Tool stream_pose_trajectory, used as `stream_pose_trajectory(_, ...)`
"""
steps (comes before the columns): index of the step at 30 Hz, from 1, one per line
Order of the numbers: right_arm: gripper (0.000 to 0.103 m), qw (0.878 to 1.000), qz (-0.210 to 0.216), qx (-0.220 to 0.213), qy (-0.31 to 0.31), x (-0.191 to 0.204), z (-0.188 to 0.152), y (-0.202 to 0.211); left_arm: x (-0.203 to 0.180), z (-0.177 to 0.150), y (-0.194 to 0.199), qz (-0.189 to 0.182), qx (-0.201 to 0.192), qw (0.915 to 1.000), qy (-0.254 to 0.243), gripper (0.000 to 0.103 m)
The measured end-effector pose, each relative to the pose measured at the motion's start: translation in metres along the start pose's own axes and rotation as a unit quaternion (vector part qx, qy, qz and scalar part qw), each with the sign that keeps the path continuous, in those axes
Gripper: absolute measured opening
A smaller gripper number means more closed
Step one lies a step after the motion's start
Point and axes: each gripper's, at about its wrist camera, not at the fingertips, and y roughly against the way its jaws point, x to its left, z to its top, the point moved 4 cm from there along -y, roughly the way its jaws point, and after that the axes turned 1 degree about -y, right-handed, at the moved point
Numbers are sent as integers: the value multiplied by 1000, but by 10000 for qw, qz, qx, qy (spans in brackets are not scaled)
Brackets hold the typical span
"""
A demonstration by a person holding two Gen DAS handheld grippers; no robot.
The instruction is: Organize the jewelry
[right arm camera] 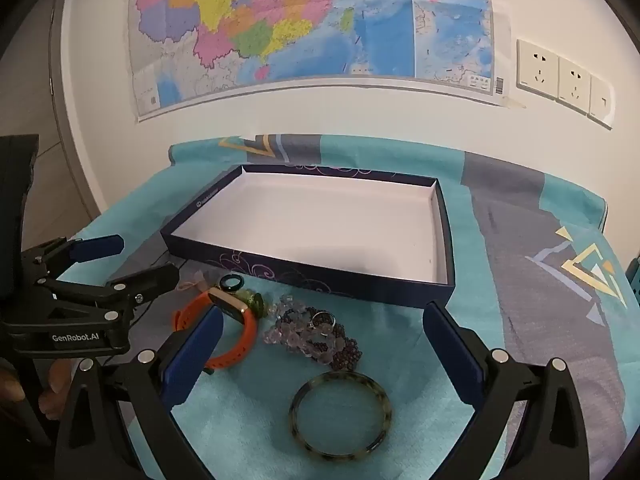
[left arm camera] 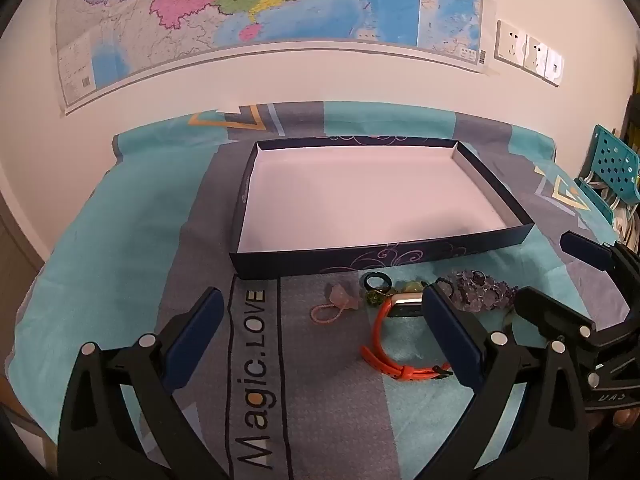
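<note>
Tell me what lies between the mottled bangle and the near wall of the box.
In the right wrist view, a heap of purple and clear bead bracelets with a silver ring on it lies between the mottled bangle and the box; teal cloth elsewhere.

Cloth [right arm camera: 520, 240] over the surface: matt woven fabric, printed. Box [right arm camera: 304, 276]: card, dark printed outside, plain white matt inside. Watch [right arm camera: 236, 344], lower left: smooth orange rubbery strap, shiny metal case. Bangle [right arm camera: 340, 414], lower centre: glossy mottled. Beads [right arm camera: 316, 336]: translucent, glassy. Map [right arm camera: 312, 24], top: glossy paper. Gripper fingers [right arm camera: 188, 360]: matt blue pads, black plastic.
</note>
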Motion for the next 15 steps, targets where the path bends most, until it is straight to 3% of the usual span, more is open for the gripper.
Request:
stream_pose_trajectory(5,97,9998,-66,165,102,1,-1,-5,0,0,1,22,-17,10000,-12,97)
stream_pose_trajectory(15,97,9999,-47,5,96,3,-3,3,-7,-5,-1,39,-56,10000,-29,97)
